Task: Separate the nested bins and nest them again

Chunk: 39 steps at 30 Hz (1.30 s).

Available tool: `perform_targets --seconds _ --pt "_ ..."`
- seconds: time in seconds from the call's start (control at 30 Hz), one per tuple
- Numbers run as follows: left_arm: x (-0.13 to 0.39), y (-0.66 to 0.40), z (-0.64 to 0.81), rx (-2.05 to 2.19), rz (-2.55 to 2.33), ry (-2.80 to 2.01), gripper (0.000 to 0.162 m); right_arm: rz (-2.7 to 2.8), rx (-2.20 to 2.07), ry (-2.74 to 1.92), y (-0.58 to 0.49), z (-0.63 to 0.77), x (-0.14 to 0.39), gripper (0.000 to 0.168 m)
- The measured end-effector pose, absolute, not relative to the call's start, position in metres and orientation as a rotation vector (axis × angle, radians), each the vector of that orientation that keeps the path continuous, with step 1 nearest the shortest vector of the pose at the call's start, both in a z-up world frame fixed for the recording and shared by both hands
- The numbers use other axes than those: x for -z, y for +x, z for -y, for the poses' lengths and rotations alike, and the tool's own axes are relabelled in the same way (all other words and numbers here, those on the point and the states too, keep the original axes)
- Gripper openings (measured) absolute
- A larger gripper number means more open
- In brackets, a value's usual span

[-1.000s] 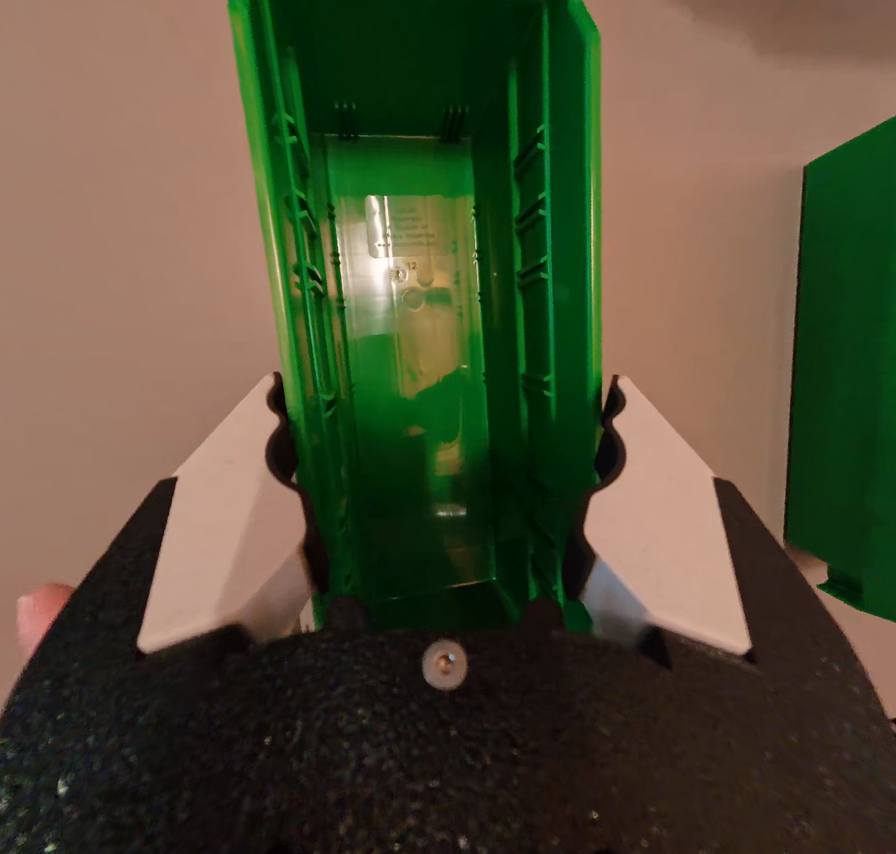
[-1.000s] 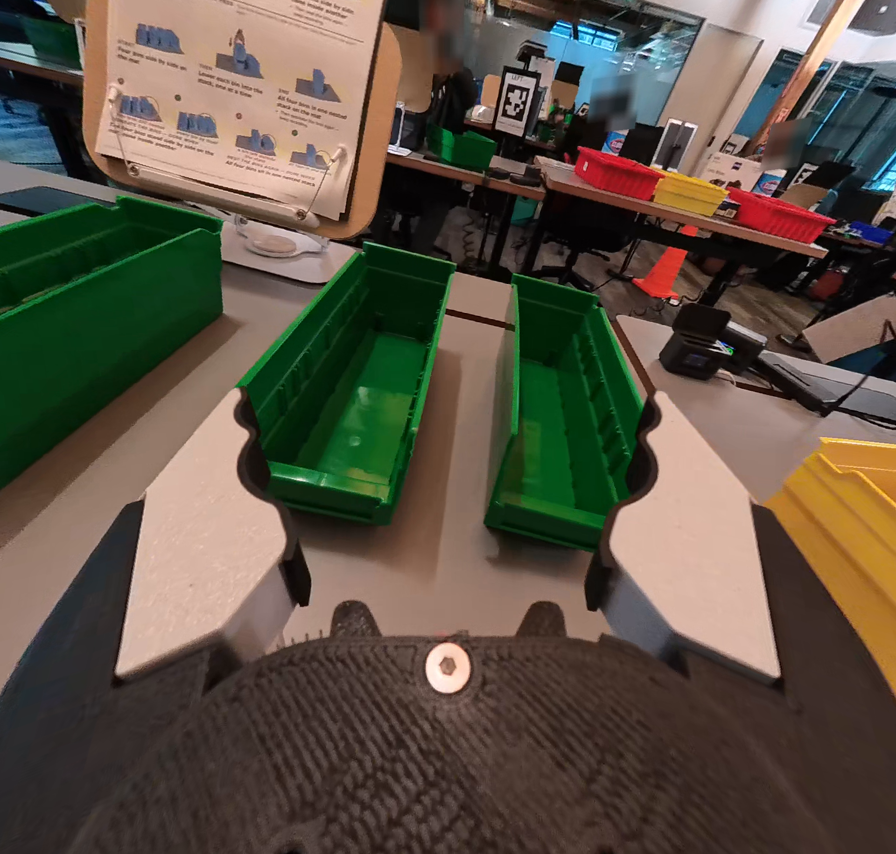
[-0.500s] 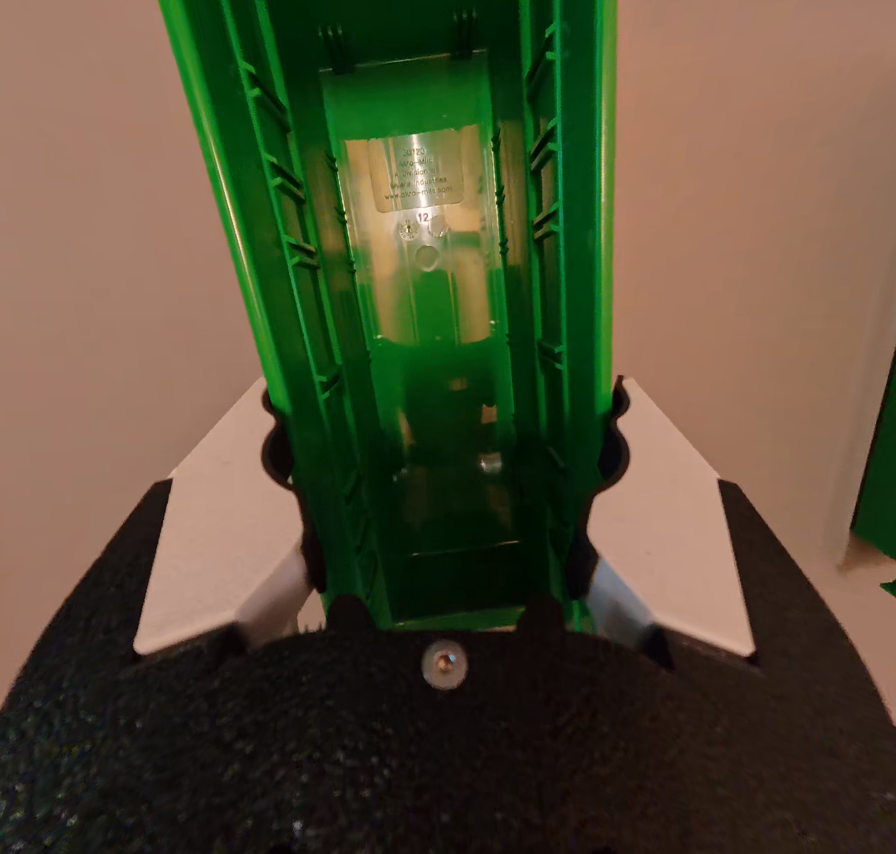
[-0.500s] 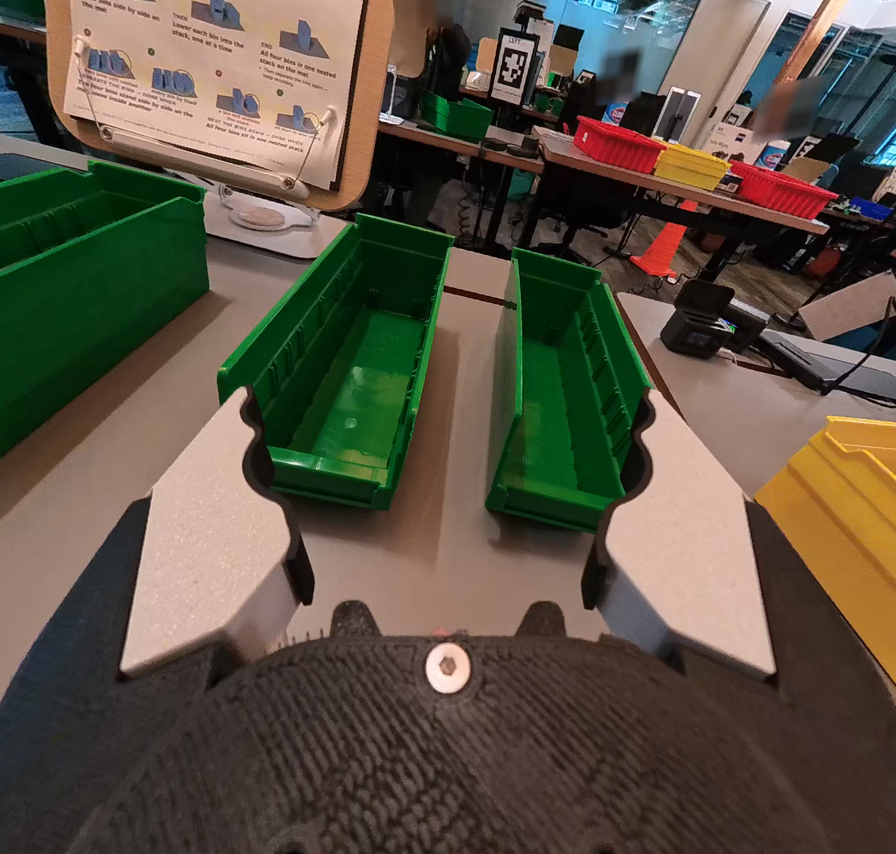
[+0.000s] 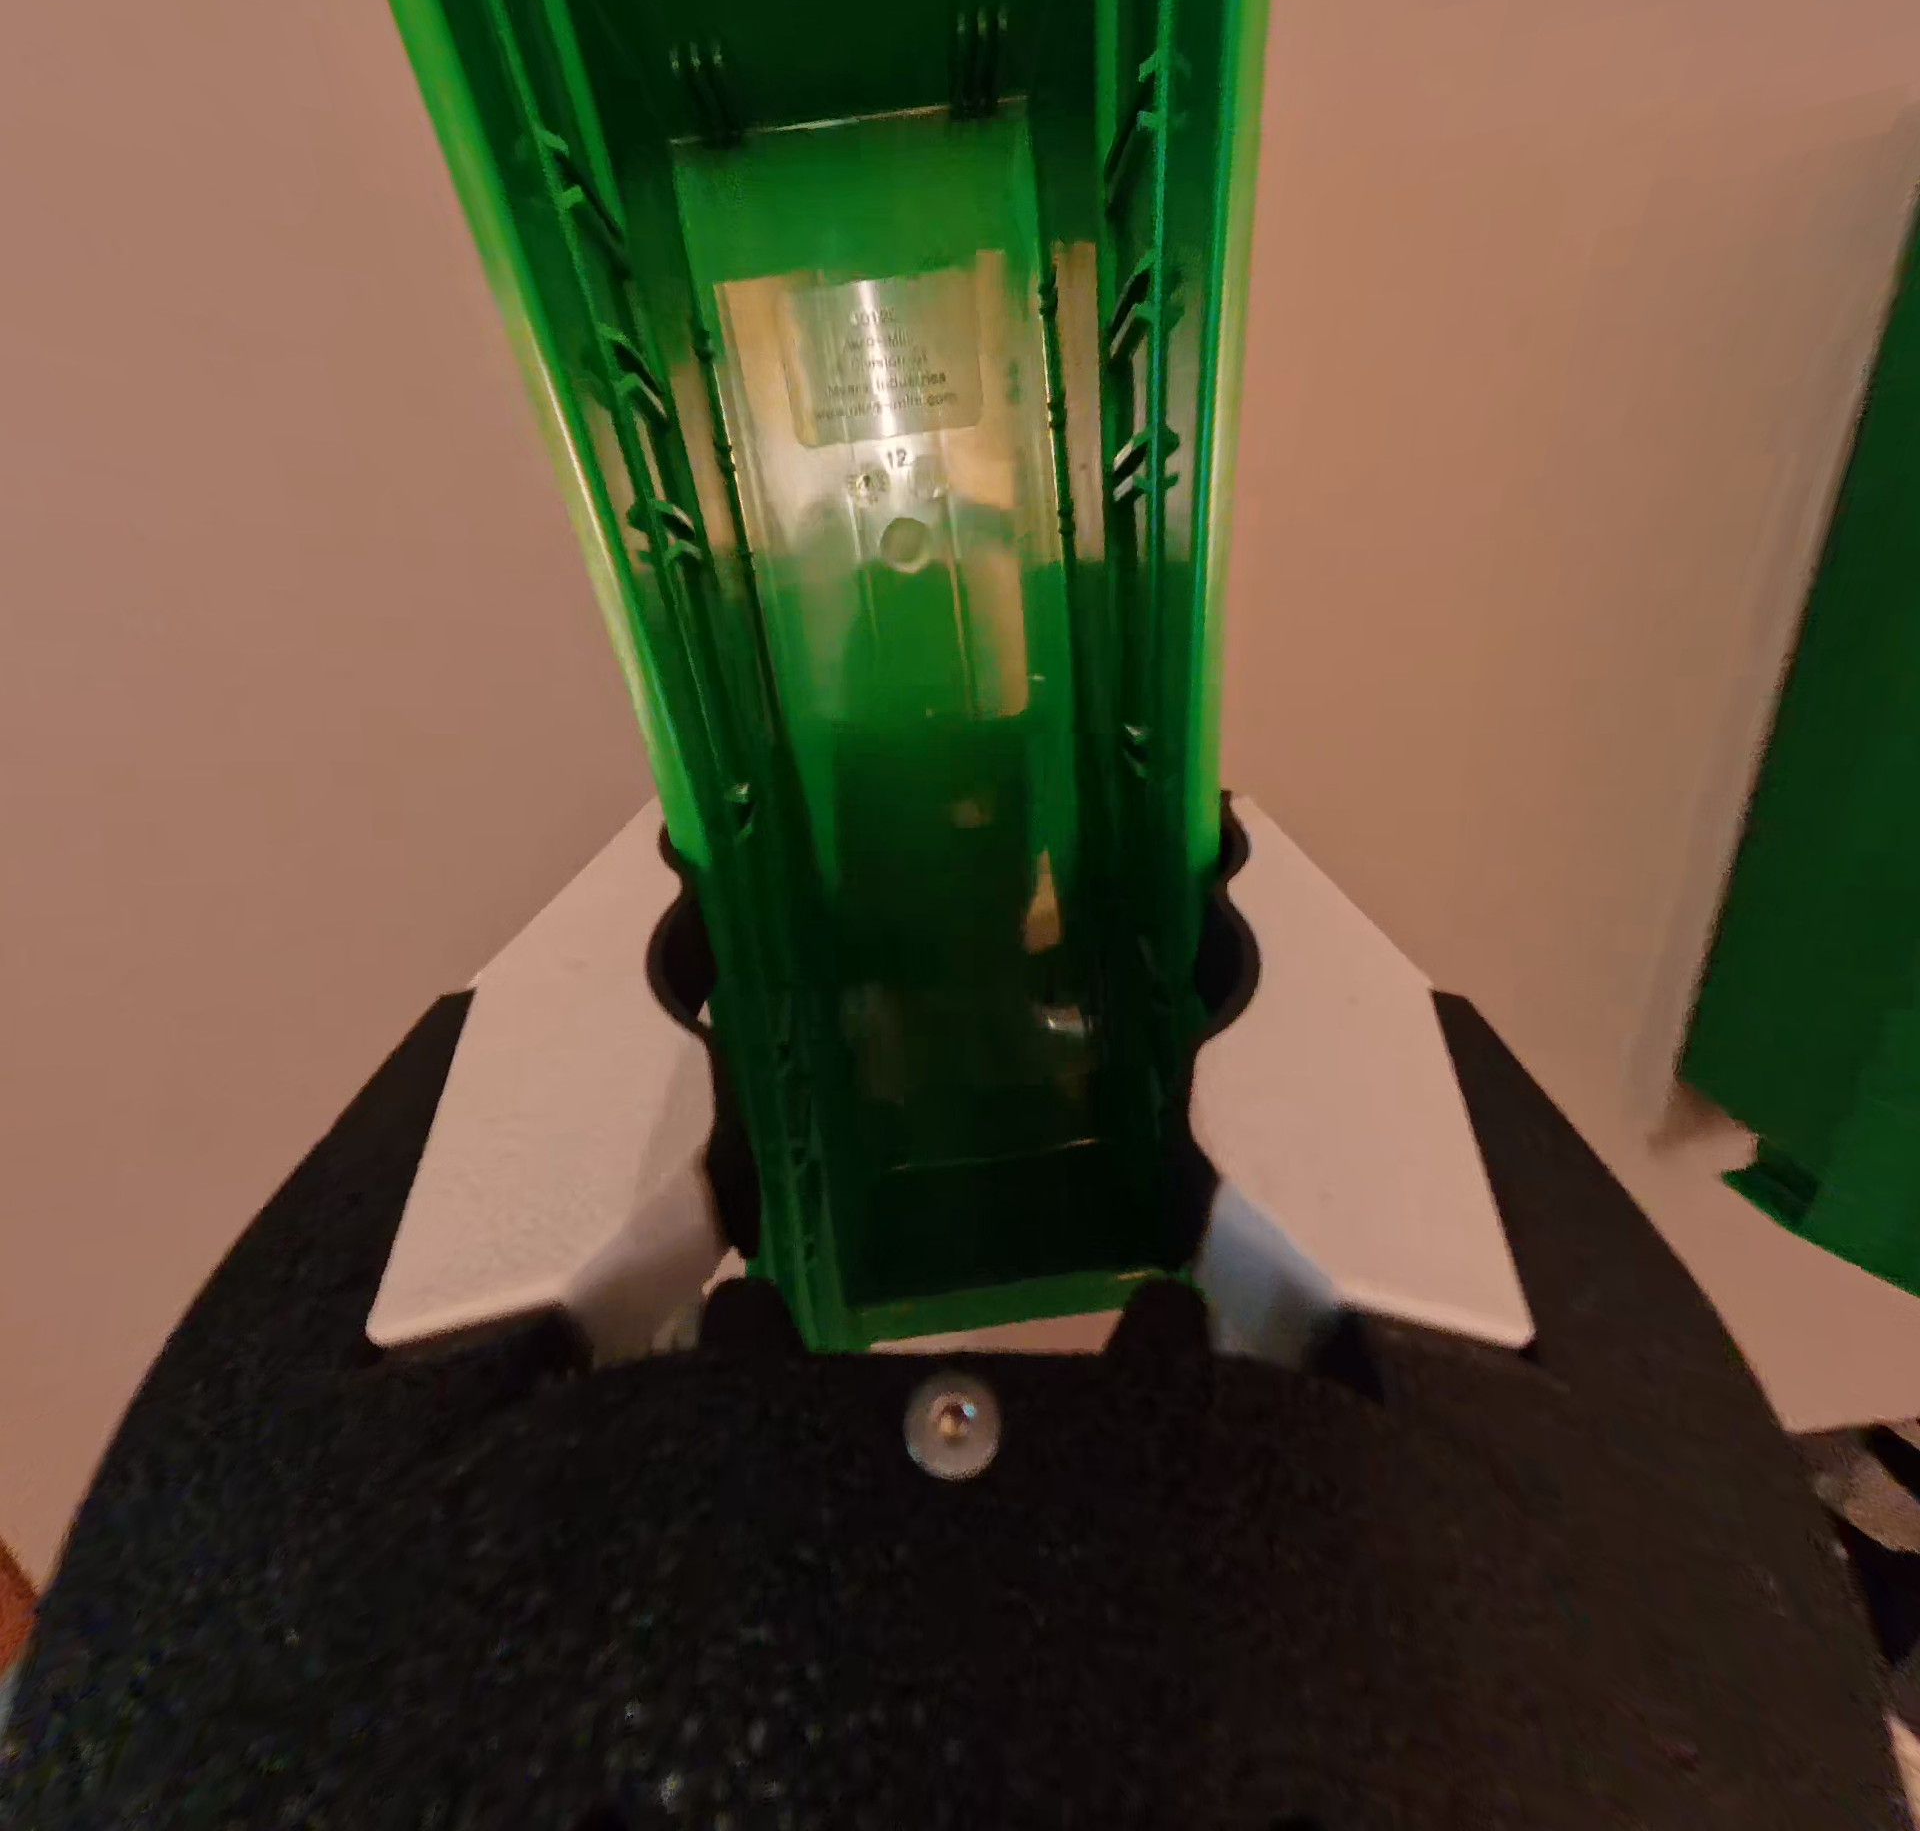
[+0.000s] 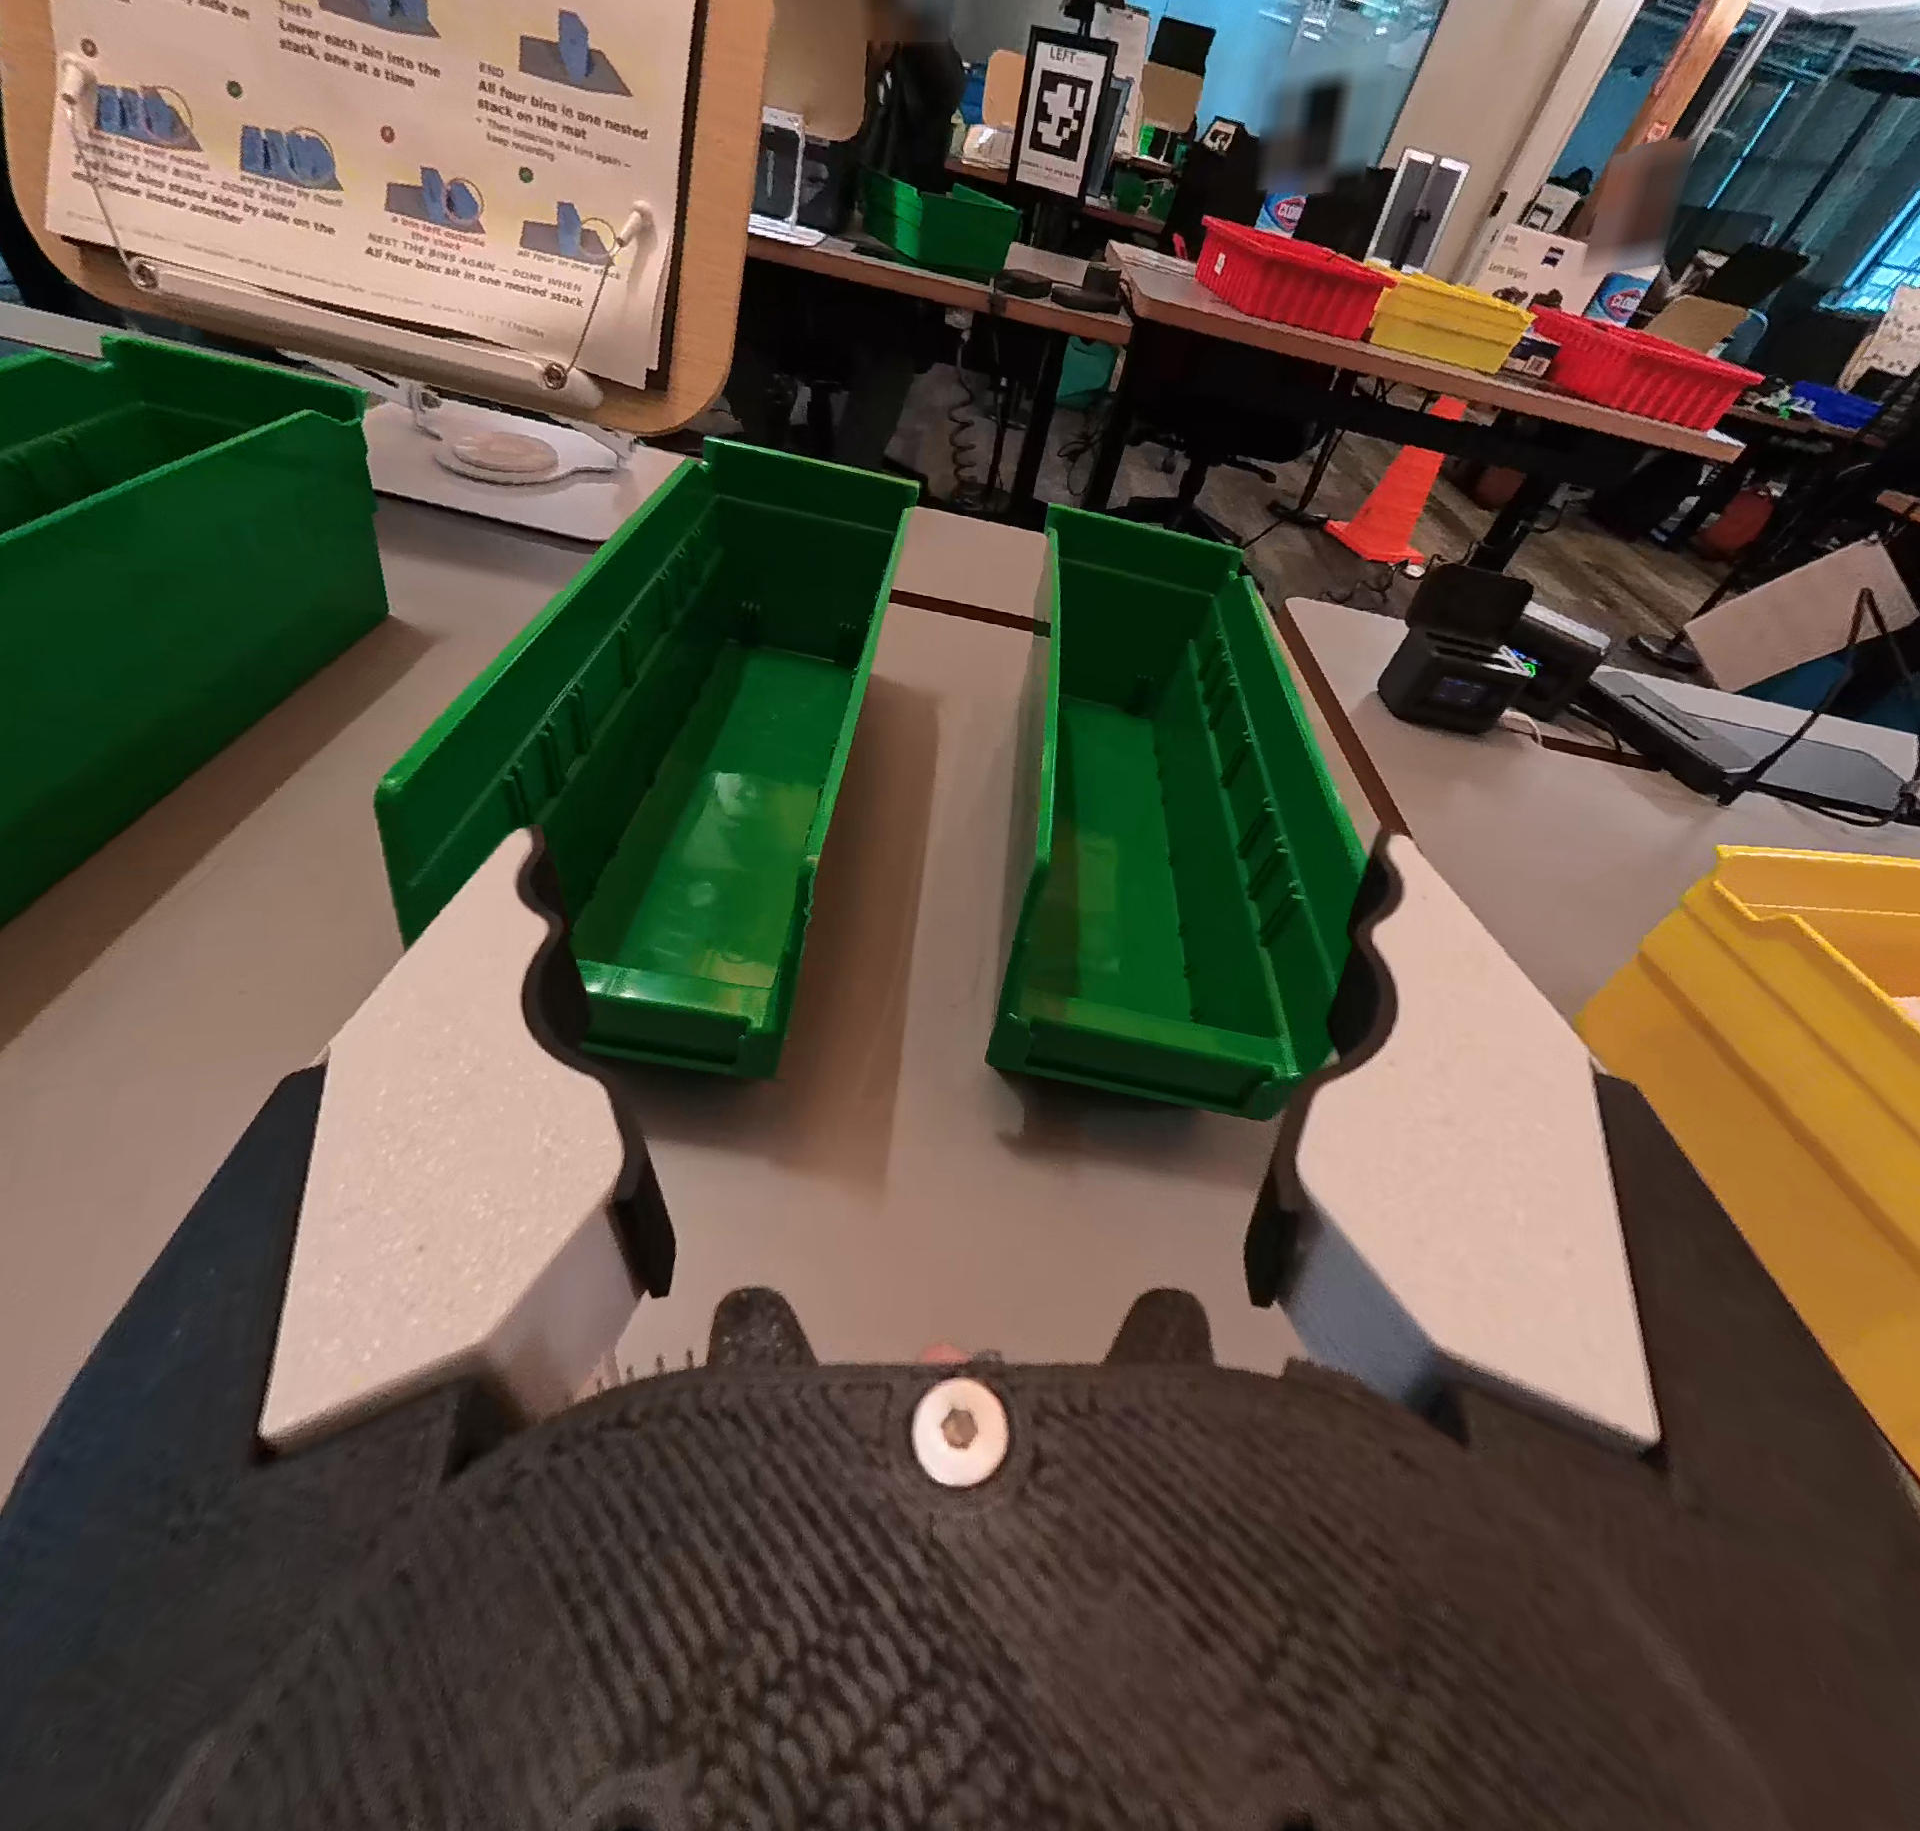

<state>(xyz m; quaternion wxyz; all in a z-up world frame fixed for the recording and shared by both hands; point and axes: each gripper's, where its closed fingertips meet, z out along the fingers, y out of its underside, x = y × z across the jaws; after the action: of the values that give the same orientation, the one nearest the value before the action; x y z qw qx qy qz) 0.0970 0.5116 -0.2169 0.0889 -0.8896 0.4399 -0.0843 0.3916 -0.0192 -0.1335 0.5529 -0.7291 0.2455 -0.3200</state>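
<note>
left gripper point(image 5: 956, 1002) is clamped on a long narrow green plastic bin point(image 5: 894, 586); both black-lined white fingers point(image 5: 582, 1085) are pressed against the bin's outer side walls near its close end. the bin fills the centre of the left wrist view and runs off the top edge, open side toward the camera, with a shiny glare patch on its inner floor. plain beige table surface point(image 5: 260, 534) is seen behind it. part of another green bin point(image 5: 1839, 950) is seen at the right edge, blurred.

right gripper point(image 6: 956, 1012) is spread wide and nothing is held between its fingers. in the centre of the right wrist view two empty green plastic bins are set side by side on the grey tabletop point(image 6: 935, 950), apart with a gap between: left one point(image 6: 686, 773), right one point(image 6: 1153, 825). a wider green bin point(image 6: 177, 586) is seen at the left edge. a yellow plastic bin point(image 6: 1766, 1033) is at the right edge. a printed instruction sheet on a wooden clipboard stand point(image 6: 374, 119) is at upper left. red and yellow trays point(image 6: 1434, 316) are seen on a far table, upper right.
</note>
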Motion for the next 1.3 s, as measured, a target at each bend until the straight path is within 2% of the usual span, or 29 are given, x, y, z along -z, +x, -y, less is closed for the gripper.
perform_targets --seconds 0.13,0.4,0.57,0.83,1.13,1.3 --pt "0.187 0.117 -0.495 0.311 -1.308 -2.647 0.092 -0.595 0.753 -1.708 0.394 0.024 0.13 0.145" --pt "0.096 0.183 -0.42 0.435 -1.371 -2.563 0.092 -0.589 0.746 -1.712 0.393 0.022 0.132 0.145" --pt "0.063 0.23 -0.352 0.532 -1.417 -2.506 0.092 -0.58 0.719 -1.706 0.387 0.019 0.13 0.145" --pt "0.086 0.27 -0.295 0.491 -1.37 -2.572 0.091 -0.536 0.712 -1.696 0.375 0.011 0.121 0.145" --pt "0.12 0.272 -0.294 0.296 -1.387 -2.567 0.092 -0.548 0.696 -1.688 0.379 0.014 0.122 0.145" --pt "0.136 0.273 -0.29 0.351 -1.357 -2.605 0.093 -0.576 0.686 -1.684 0.385 0.019 0.123 0.145"
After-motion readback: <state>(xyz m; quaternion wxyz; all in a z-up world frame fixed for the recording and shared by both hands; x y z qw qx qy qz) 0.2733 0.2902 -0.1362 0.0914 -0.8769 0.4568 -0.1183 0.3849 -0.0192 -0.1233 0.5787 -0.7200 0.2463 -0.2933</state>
